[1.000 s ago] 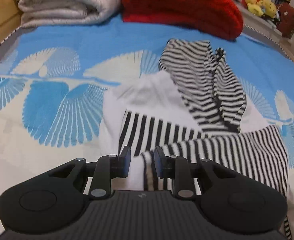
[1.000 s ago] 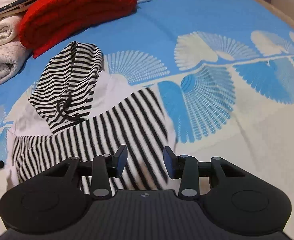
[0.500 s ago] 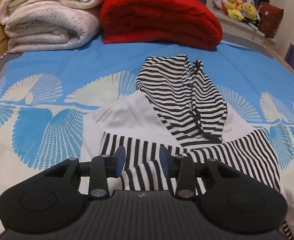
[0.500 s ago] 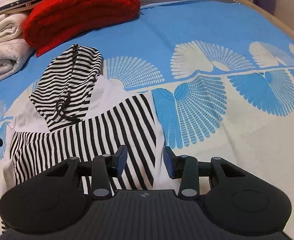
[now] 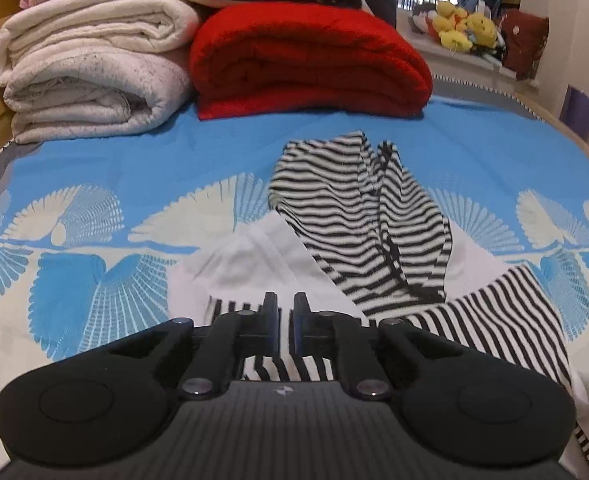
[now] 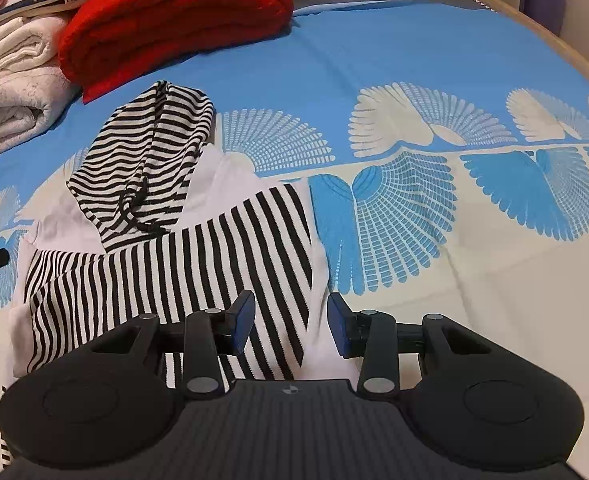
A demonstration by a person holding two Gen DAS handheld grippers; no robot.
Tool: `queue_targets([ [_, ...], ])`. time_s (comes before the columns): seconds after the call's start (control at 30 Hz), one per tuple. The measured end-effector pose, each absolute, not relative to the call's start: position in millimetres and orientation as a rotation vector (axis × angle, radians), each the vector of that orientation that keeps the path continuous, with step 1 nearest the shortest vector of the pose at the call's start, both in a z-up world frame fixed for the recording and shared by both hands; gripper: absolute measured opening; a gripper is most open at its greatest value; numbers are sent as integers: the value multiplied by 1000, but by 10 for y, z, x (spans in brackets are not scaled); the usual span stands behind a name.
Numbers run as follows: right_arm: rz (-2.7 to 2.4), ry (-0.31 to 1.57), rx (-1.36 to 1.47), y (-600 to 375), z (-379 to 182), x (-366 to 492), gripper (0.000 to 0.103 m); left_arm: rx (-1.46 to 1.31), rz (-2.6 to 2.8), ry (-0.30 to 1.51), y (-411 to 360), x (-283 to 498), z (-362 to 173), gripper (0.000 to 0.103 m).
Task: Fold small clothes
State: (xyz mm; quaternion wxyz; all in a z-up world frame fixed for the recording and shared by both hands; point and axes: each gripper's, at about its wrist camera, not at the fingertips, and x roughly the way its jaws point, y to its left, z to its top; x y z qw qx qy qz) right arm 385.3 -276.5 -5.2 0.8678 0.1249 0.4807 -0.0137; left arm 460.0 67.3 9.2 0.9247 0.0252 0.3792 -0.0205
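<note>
A small hooded top of white cotton with black-and-white striped sleeves and hood (image 6: 166, 248) lies flat on the bed's blue-and-cream fan-patterned cover (image 6: 414, 80), hood towards the folded red fleece blanket (image 5: 306, 60) and rolled cream quilt (image 5: 86, 68) at the far end, its striped sleeves crossed over the white body. The left tongs (image 5: 284, 320) are nearly together over the near hem; whether cloth is pinched in the narrow gap I cannot tell. The right tongs (image 6: 290, 322) stand apart, empty, poised above the garment's right edge by the striped sleeve. The top looks light, limp knit: it should drape and bunch rather than hold a crease, and slide easily on the smooth cover. A sensible hold would be a pinch at each bottom corner of the hem, through both layers, so the body lifts evenly towards the hood without dragging the sleeves askew.
</note>
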Motion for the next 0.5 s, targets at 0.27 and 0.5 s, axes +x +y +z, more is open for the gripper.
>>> queue_targets([
  [0.27,-15,966,252,-2821,99,3931,41,2,-43,787,821,5161,143,6],
  [0.5,-3,1001,246,-2834,14,3995,41,-103,-27,852,780,6293,10,7],
])
